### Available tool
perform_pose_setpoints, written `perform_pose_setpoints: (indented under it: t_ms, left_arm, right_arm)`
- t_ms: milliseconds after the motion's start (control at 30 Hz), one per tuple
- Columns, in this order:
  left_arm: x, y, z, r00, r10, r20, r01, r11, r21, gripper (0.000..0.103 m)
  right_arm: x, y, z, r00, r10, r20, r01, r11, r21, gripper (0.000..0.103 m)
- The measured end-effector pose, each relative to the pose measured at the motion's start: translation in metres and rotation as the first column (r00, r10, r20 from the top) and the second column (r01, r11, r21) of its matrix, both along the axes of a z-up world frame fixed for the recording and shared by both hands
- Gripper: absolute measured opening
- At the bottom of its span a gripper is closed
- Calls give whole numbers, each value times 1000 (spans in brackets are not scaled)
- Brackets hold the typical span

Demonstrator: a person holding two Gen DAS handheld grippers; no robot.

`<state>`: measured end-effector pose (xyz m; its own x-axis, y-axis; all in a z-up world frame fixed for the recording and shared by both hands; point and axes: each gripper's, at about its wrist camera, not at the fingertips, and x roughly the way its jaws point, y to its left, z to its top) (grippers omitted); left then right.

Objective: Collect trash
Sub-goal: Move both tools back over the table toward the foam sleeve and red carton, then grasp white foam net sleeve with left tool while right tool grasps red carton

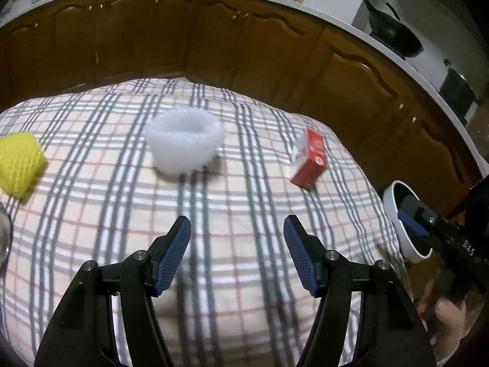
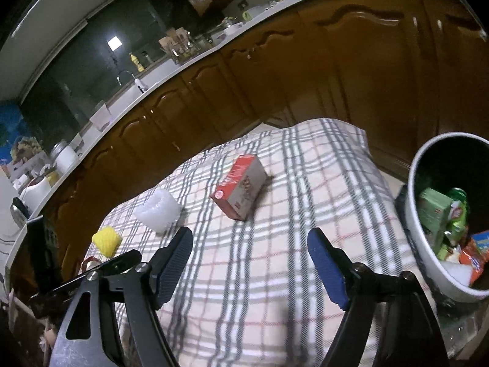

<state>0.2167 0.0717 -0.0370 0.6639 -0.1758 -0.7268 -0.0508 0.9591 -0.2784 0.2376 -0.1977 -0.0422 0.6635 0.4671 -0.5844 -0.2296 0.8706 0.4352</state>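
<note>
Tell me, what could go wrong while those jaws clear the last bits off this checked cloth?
The white foam cup looks soft, so a hard squeeze might crush it or flick it away. The red carton lies on loose plaid cloth, which could bunch and drag it. The bin sits at the table's edge, already holding packets; a bump from the open right gripper might tip it.

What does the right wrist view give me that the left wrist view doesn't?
Only the right wrist view looks inside the bin: green and orange packaging already in it. It also shows the sink faucet.

Only the left wrist view shows the black pan on the counter, and the right gripper over the bin's rim.

Both show the plaid cloth, white foam net, yellow foam net and red carton lying apart, and an open, empty left gripper.
</note>
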Motion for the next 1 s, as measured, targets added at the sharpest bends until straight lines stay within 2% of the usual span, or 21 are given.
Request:
perform_pose_setpoints:
  t_ms: [433, 567, 833, 900, 933, 967, 1000]
  left_arm:
    - [41, 37, -18, 998, 55, -41, -54, 998, 24, 70]
    - [60, 45, -22, 998, 58, -36, -57, 998, 29, 77]
    - [96, 47, -37, 996, 51, -69, -47, 997, 53, 78]
    - [99, 46, -39, 997, 50, -66, -46, 997, 54, 78]
    - [101, 45, -39, 997, 48, -64, -44, 998, 49, 75]
    - [101, 44, -38, 998, 40, -56, -38, 998, 40, 61]
    - [100, 42, -37, 998, 33, -55, -31, 999, 37, 49]
  right_arm:
    - [51, 36, -11, 999, 5, -49, -6, 1000, -15, 82]
    - [73, 50, -16, 997, 15, -75, -15, 1000, -7, 82]
    - [120, 76, -44, 984, -13, -179, 3, 999, -54, 82]
    - [126, 76, -51, 980, -15, -200, 4, 998, -55, 79]
    - [126, 76, -52, 979, -19, -202, 7, 998, -59, 65]
    - [125, 74, -53, 979, -17, -203, 5, 998, -61, 49]
    - [122, 72, -51, 981, -9, -193, 1, 999, -45, 47]
